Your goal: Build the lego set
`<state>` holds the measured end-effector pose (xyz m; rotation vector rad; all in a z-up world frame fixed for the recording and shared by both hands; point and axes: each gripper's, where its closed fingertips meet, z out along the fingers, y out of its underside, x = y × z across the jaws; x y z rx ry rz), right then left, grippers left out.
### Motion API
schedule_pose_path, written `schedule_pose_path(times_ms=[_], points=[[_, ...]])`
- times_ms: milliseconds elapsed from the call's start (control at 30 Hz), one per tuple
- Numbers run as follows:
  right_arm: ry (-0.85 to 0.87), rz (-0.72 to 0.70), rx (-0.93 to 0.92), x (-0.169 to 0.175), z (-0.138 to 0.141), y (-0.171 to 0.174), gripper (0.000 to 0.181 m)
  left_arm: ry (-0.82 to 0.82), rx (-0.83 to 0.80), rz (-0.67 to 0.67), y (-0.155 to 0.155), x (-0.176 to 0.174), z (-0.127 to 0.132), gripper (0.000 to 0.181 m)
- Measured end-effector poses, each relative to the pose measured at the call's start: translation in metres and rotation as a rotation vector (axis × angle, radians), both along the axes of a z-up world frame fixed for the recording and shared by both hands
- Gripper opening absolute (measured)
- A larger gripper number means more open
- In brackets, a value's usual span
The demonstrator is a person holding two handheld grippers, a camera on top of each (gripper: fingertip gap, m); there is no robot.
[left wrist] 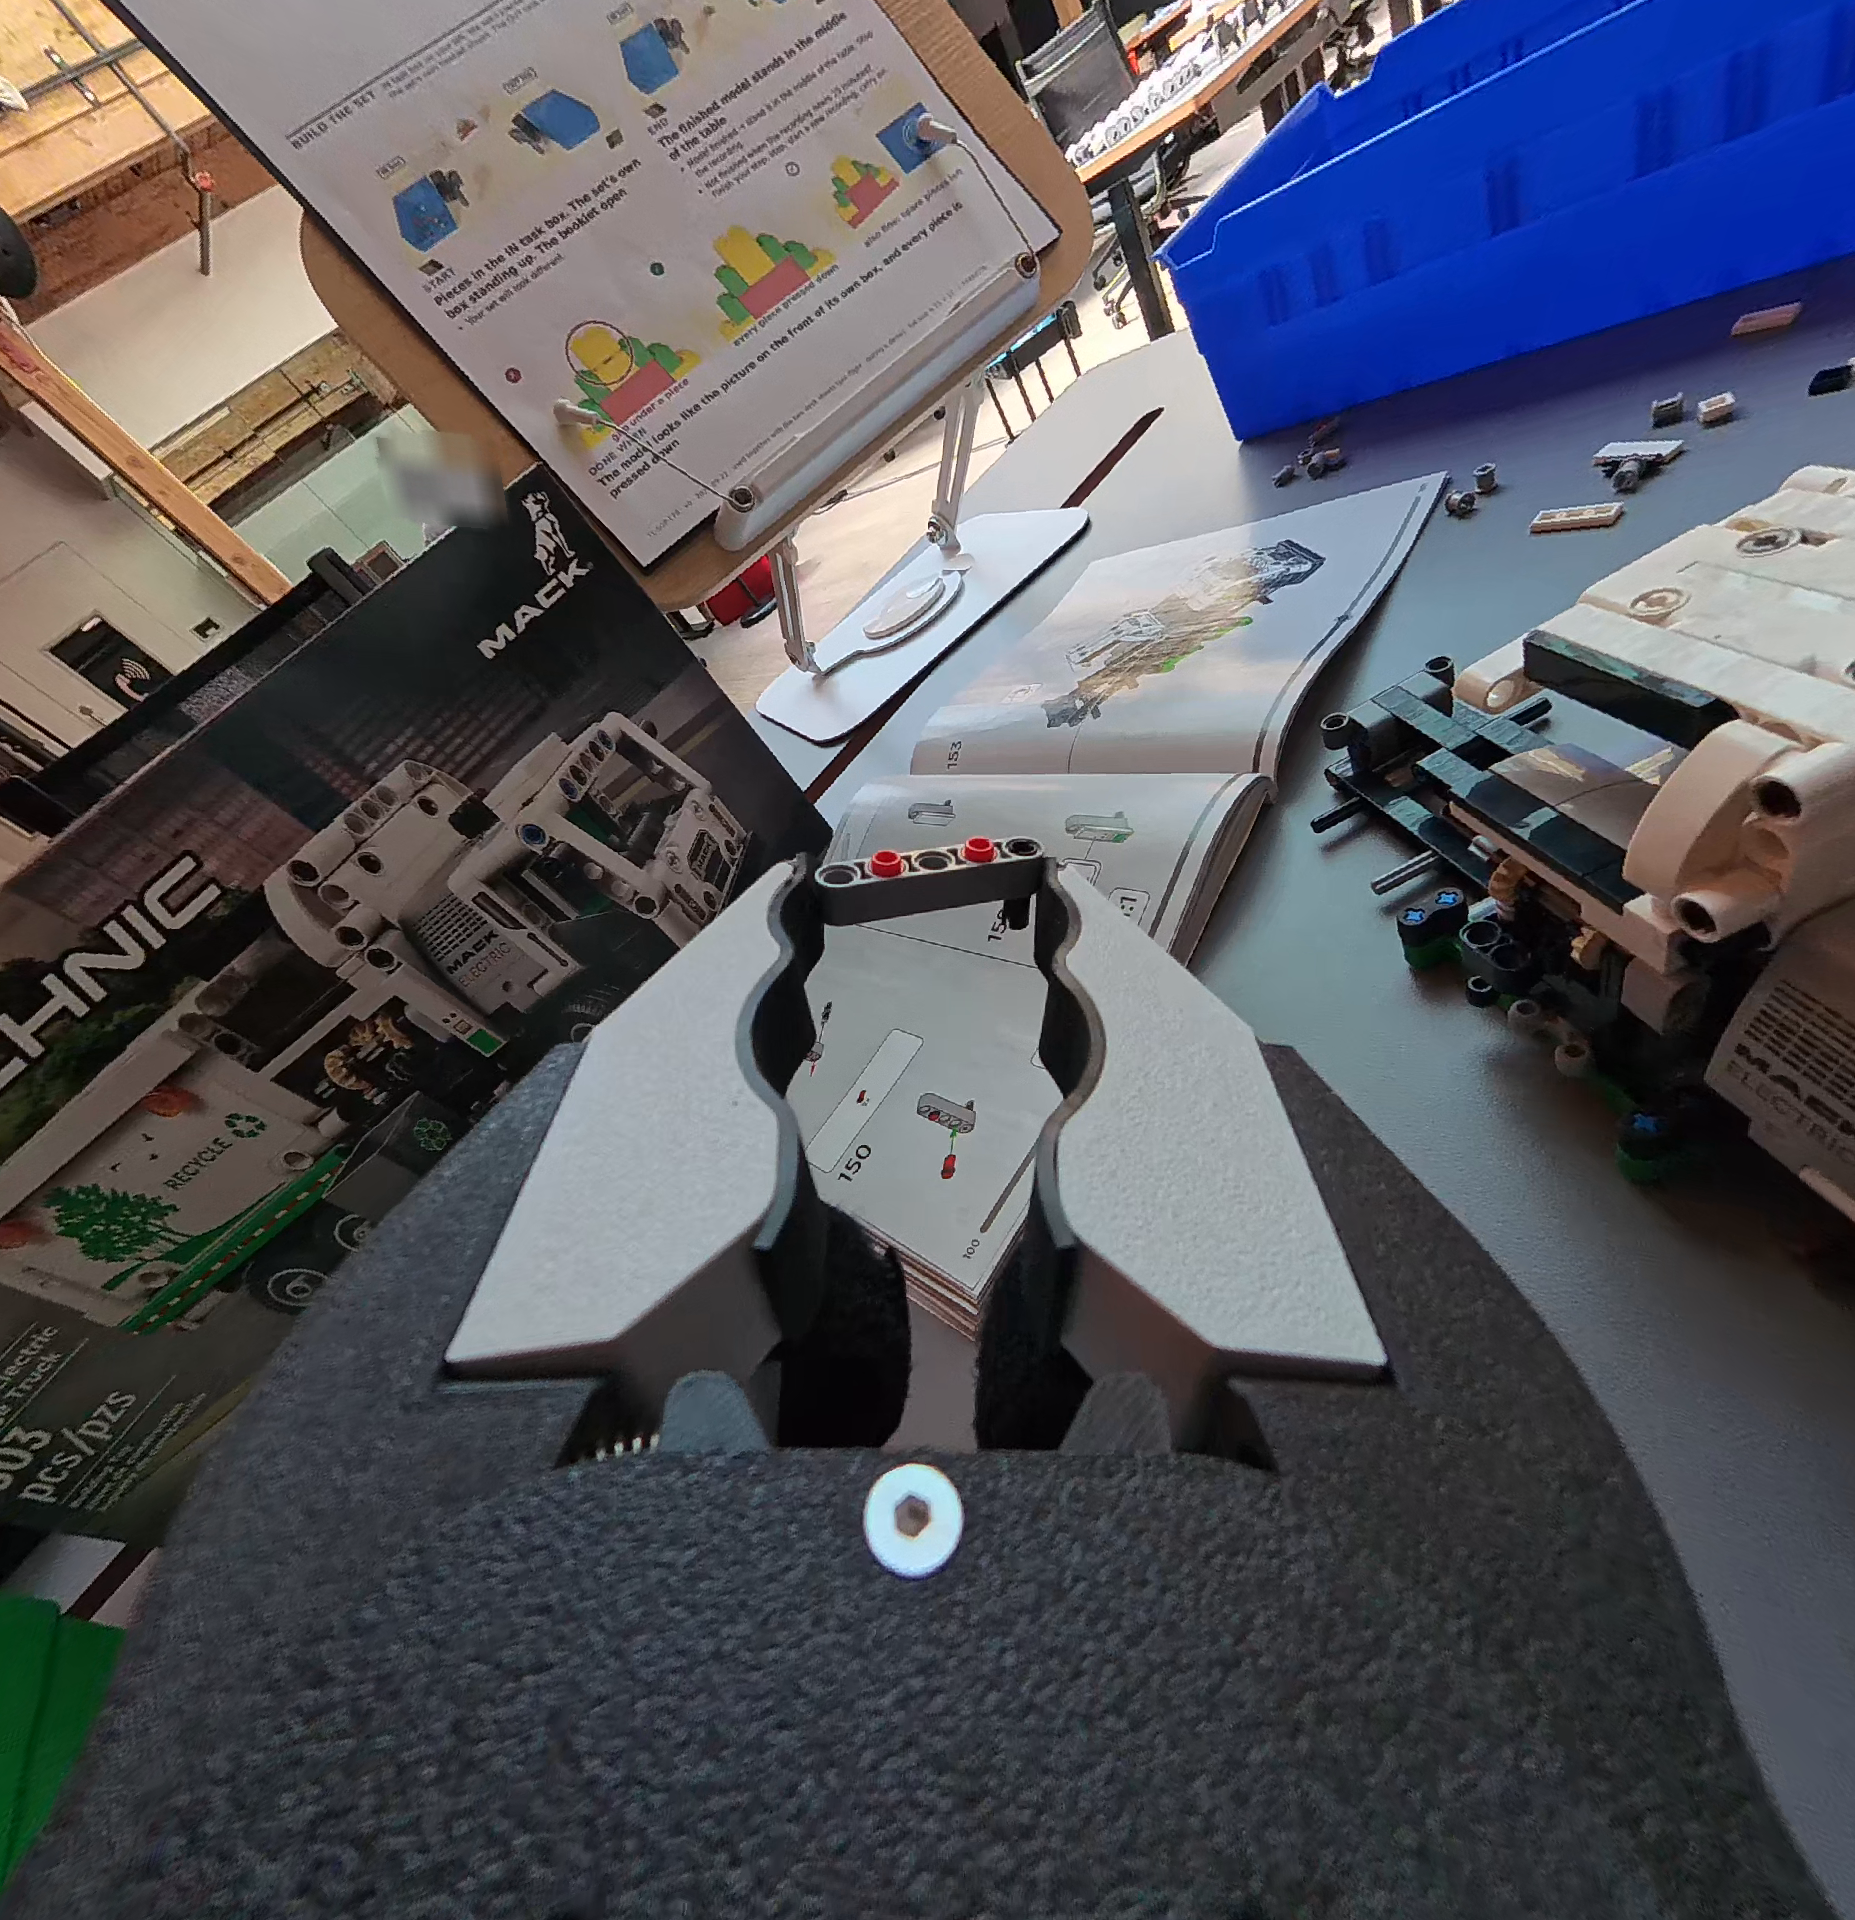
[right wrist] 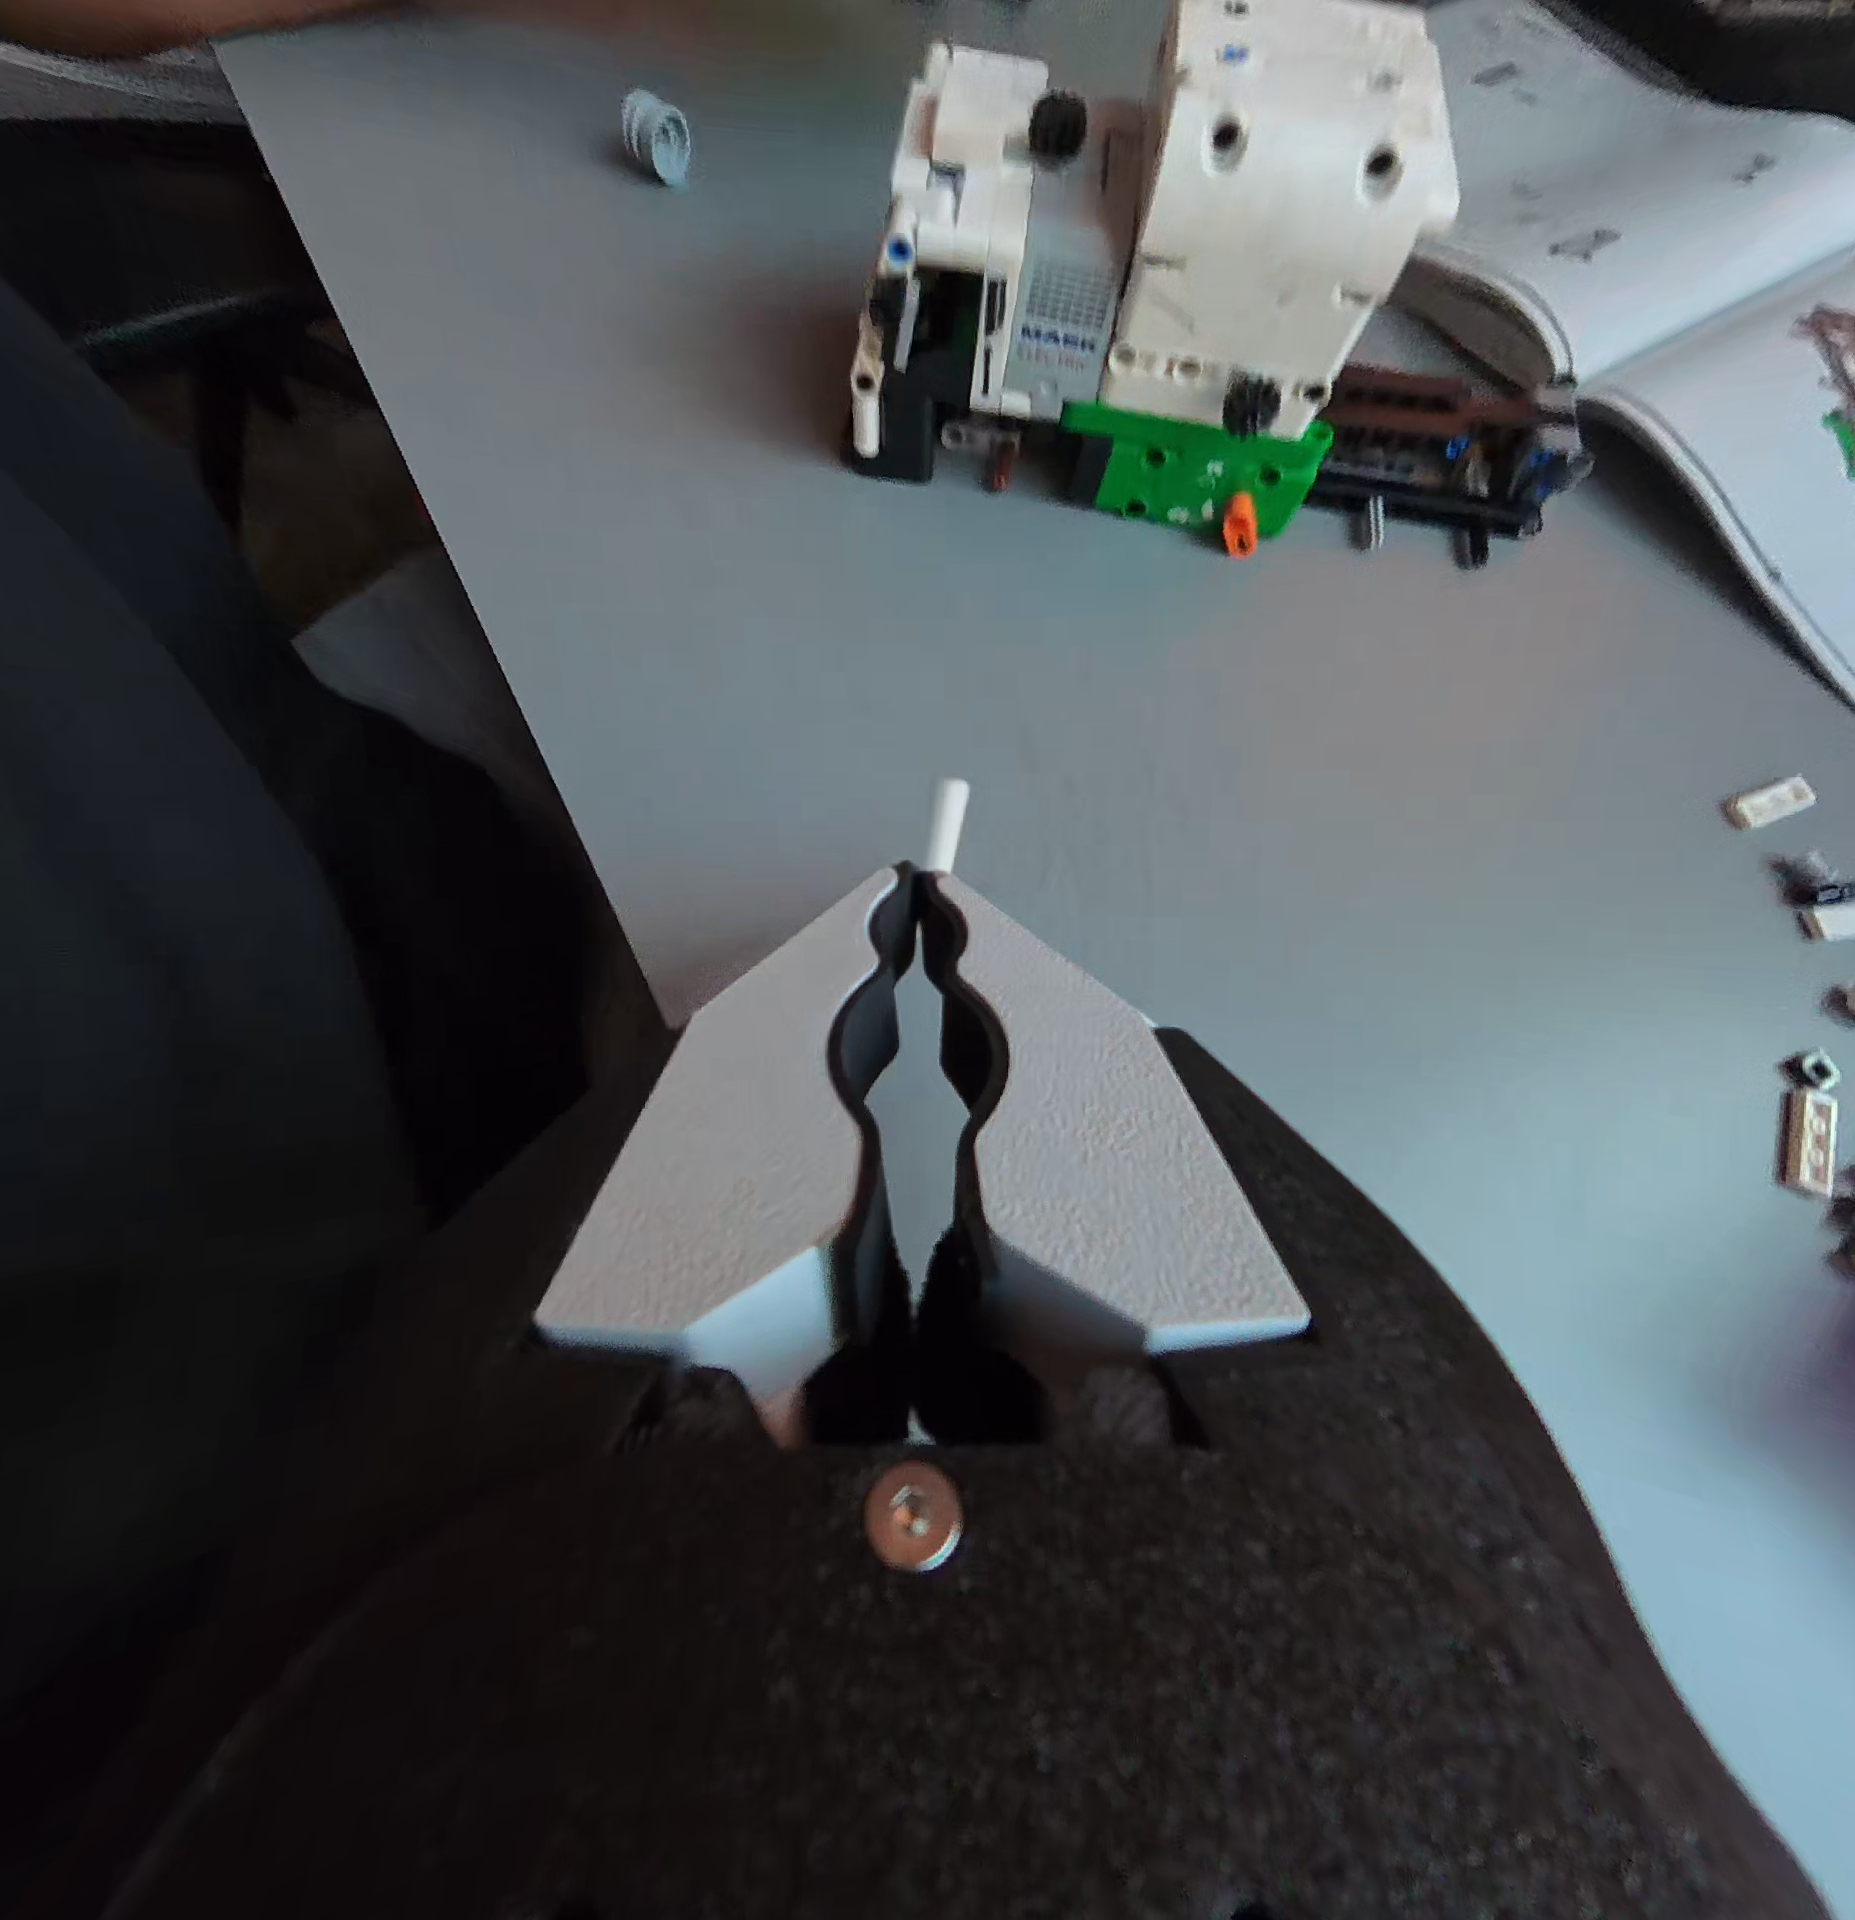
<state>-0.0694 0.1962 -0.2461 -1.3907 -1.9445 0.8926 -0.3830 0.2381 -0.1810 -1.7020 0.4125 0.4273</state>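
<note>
My left gripper (left wrist: 928,888) is shut on a grey five-hole beam (left wrist: 928,871) with two red pins in it, held by its ends above the open instruction booklet (left wrist: 1141,717). The part-built white truck model (left wrist: 1671,810) lies to the right on the table. In the right wrist view my right gripper (right wrist: 918,878) is shut on a thin white rod (right wrist: 945,826) that sticks out past the fingertips above the grey table (right wrist: 1110,748). The truck model (right wrist: 1162,270), white with a green block at its base, stands farther ahead.
The set's box (left wrist: 310,935) stands at the left. A sheet on a white stand (left wrist: 694,239) is behind the booklet. Blue bins (left wrist: 1525,208) sit at the back right. Several loose small pieces (left wrist: 1629,436) lie near them, and more lie at the right (right wrist: 1816,987). The table edge (right wrist: 466,582) runs along the left.
</note>
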Motion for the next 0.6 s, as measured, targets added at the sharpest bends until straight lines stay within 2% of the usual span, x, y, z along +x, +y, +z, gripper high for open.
schedule_pose_path(times_ms=[33, 133, 233, 400, 533, 600], points=[[0.017, 0.013, 0.006, -0.009, 0.005, -0.006, 0.000, 0.000, -0.001, 0.001, 0.000, 0.000, 0.000, 0.039], [0.062, 0.049, 0.061, -0.036, 0.016, -0.024, 0.000, 0.005, -0.004, 0.004, 0.000, -0.001, -0.001, 0.039], [0.019, 0.046, 0.172, -0.049, 0.001, -0.021, 0.000, 0.005, -0.003, 0.005, 0.000, -0.002, -0.001, 0.040], [-0.046, 0.023, 0.050, -0.049, -0.009, -0.020, 0.001, -0.001, -0.004, 0.000, 0.000, -0.001, -0.001, 0.039], [-0.001, 0.167, 0.026, -0.077, 0.002, -0.093, 0.014, 0.000, -0.016, 0.002, 0.001, -0.002, -0.005, 0.039], [0.023, 0.166, 0.033, -0.103, -0.004, -0.125, 0.021, 0.004, -0.016, 0.005, 0.001, -0.002, -0.005, 0.039]])
